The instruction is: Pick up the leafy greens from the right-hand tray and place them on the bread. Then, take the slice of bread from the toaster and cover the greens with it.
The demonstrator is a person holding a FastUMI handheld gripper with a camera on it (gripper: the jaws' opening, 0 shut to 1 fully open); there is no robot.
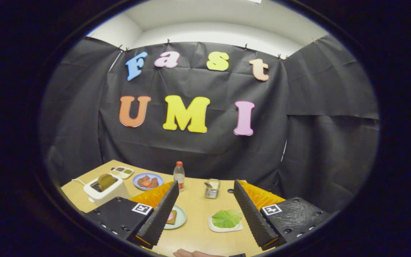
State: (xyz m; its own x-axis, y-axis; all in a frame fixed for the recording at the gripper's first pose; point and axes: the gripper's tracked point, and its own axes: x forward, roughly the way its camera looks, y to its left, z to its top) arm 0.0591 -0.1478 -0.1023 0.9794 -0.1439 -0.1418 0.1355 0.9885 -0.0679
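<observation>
With the fingers [202, 217] spread wide and empty, lower centre of frame, the leafy greens [226, 218] lay between them, calling for a low descent and a pinch at the leaf's edge above its white tray [215, 227].

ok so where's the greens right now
The greens lie on a white tray on the table, between the open jaws, nearer the right one.

The gripper [203, 210] has two wedge-shaped fingers [159, 214] with ribbed inner faces, standing wide apart. Each finger sits on a blocky body studded with screws and carries a square black-and-white marker tag [141, 208]. A bare hand [191, 253] shows below, between the fingers.
</observation>
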